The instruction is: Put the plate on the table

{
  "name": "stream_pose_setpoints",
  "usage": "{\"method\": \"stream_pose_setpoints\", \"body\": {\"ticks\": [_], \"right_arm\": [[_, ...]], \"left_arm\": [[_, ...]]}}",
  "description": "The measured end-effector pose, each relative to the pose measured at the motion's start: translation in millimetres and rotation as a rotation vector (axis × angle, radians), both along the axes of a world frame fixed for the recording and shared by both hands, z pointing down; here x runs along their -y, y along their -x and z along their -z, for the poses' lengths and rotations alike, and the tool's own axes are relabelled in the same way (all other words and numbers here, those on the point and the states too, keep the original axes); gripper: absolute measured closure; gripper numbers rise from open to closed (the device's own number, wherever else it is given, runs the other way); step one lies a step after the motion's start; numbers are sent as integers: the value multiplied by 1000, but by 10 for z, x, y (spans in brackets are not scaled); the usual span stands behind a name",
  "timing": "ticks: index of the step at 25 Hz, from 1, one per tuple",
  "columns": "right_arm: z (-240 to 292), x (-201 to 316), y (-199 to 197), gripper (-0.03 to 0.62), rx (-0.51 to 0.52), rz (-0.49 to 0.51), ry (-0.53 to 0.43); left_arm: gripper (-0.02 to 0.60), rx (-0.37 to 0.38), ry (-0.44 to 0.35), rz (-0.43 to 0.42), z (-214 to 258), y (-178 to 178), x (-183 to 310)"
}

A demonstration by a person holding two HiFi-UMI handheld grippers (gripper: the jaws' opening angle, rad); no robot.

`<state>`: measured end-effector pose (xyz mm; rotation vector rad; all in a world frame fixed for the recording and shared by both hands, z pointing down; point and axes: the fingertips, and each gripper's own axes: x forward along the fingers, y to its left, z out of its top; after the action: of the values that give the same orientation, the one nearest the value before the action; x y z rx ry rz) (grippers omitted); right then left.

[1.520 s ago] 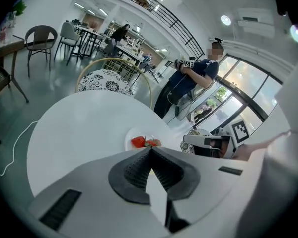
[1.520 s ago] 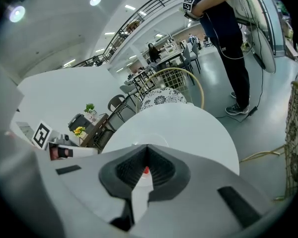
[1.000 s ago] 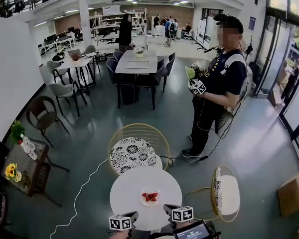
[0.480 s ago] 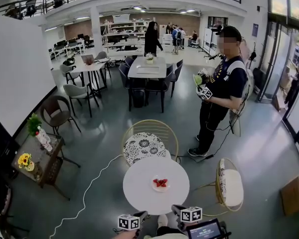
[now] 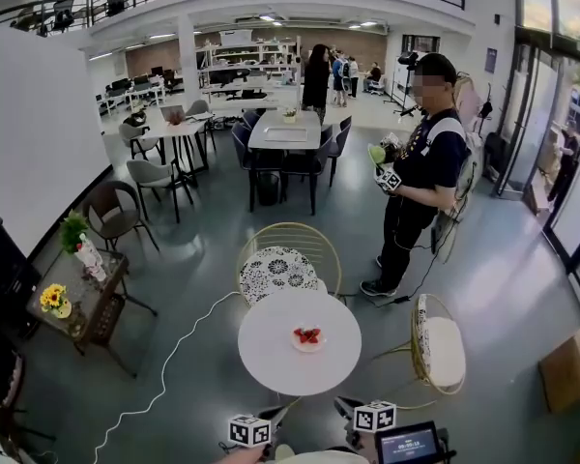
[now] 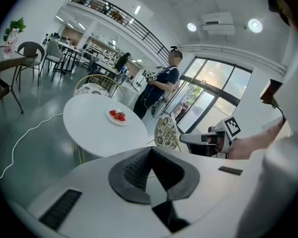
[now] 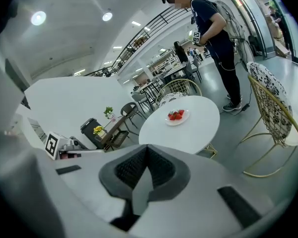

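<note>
Beyond the left gripper (image 6: 150,151) and right gripper (image 7: 146,148), a small round plate (image 5: 307,337) sat on the smooth white table (image 5: 269,354). Both ribbed jaw pairs were clenched, empty

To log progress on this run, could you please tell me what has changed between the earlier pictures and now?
The left claw and right claw have drawn back from the round table's near edge, toward the wearer; both are shut and empty. A person in black in the background walked rightward. The plate with red fruit stayed on the table, and the standing person stayed put.
</note>
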<state>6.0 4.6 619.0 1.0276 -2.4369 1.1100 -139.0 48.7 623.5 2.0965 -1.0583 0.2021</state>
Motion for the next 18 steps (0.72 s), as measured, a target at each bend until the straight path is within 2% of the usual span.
{"method": "stream_pose_setpoints", "body": {"ticks": [7,12,18], "right_arm": [[172,-327,-225,591,10,55,-41],[320,-633,-568,591,45,67,-62],[257,-939,-876,591,53,65,-50]], "left_arm": [[577,6,-34,53,159,-189,-273],[577,2,-44,71,276,-569,-603],[578,11,-53,63,298,-963,-943]]}}
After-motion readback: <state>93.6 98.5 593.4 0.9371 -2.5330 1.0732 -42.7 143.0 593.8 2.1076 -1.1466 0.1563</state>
